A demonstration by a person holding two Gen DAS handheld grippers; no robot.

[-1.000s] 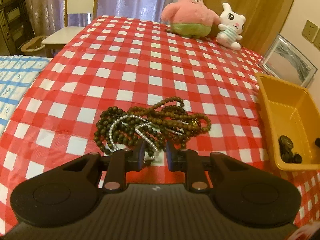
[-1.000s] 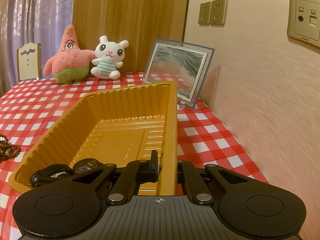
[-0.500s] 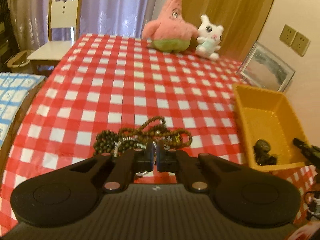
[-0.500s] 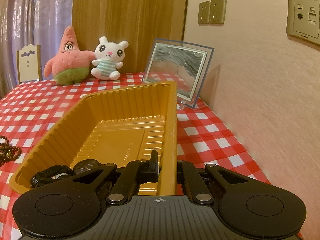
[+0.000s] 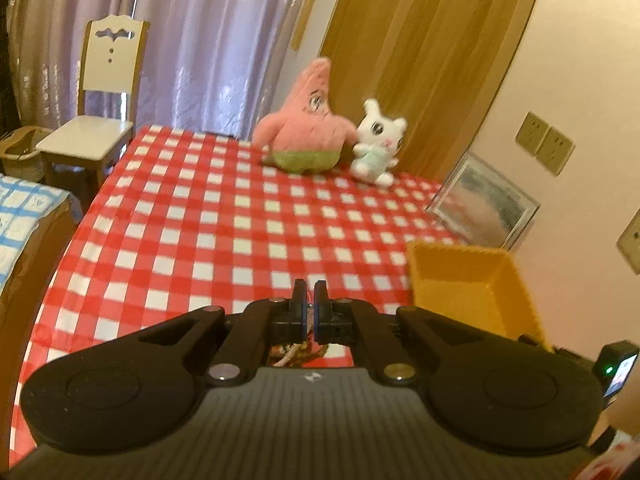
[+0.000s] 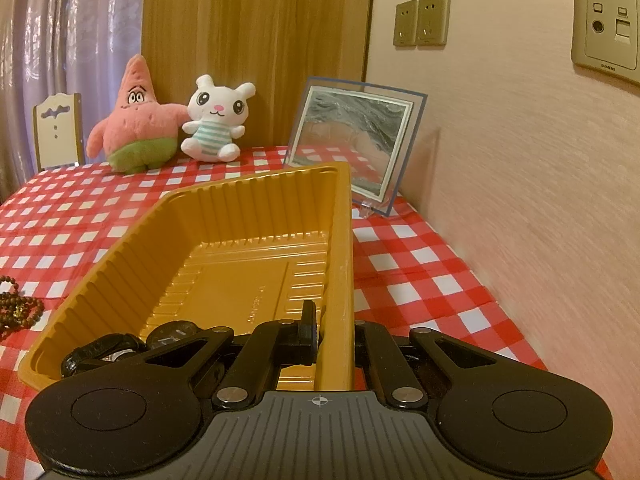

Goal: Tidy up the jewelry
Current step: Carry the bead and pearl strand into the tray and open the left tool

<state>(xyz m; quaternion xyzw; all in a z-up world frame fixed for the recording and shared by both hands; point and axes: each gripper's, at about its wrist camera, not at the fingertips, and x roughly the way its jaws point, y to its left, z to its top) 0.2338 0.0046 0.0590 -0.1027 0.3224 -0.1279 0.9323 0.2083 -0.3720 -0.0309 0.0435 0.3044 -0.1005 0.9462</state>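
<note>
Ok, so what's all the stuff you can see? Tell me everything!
tablecloth: one, red and white checks, over the table
yellow tray: one, yellow, on the cloth near the wall
watches: seemingly two, dark, in the tray's near end
starfish plush: one, pink, table's far end
bunny plush: one, white, beside the starfish
picture frame: one, blue-edged, propped by the wall
bead strands: count unclear, brown, on the cloth left of the tray
chair: one, white, beyond the table
wall plates: three, beige, on the wall
left hand-held gripper: black, shut on bead strands dangling beneath
right hand-held gripper: black, shut on the tray's right wall
</note>
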